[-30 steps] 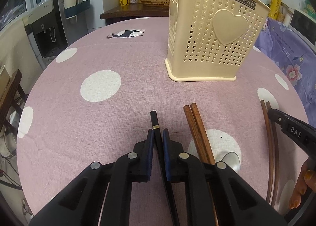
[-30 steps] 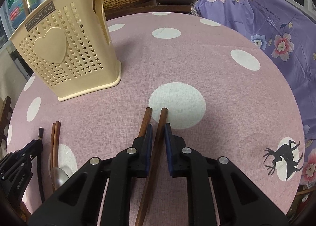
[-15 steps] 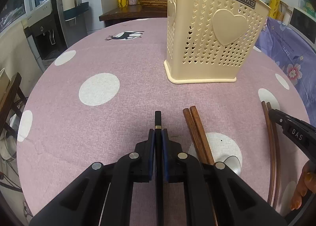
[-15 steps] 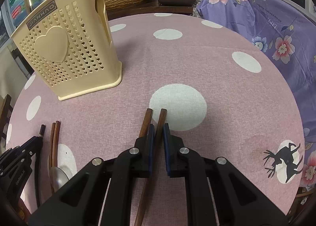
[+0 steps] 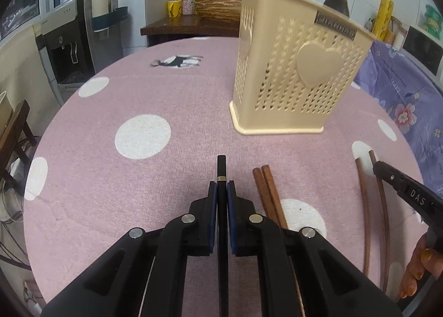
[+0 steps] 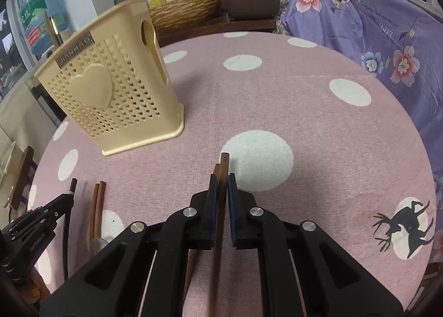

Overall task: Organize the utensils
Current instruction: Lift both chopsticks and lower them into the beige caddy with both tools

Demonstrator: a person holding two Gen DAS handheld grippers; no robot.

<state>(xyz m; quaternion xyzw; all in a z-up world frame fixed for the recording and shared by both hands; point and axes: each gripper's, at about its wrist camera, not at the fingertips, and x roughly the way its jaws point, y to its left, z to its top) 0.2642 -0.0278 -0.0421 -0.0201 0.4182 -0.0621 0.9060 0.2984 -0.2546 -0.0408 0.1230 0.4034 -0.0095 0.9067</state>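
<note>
My left gripper [image 5: 221,188] is shut on a black chopstick [image 5: 221,170] with a gold band, held just above the pink dotted tablecloth [image 5: 166,101]. My right gripper [image 6: 220,179] is shut on a pair of brown wooden chopsticks [image 6: 223,163], lifted slightly off the cloth. A cream perforated utensil basket [image 5: 293,78] with a heart stands ahead; it also shows in the right wrist view [image 6: 110,95], with utensil handles sticking out of it. Another brown chopstick pair [image 5: 267,192] lies between the grippers, over a spoon [image 6: 98,242].
The round table's edge [image 5: 41,150] curves close on the left, with a wooden chair [image 5: 13,128] and a water dispenser [image 5: 69,40] beyond. A purple flowered cloth [image 6: 387,40] lies past the right edge. A side table with a woven basket [image 5: 216,6] stands behind.
Both grippers have closed on their chopsticks. The left straightened the black chopstick between its pads; the right pinched the brown pair together and raised it.
</note>
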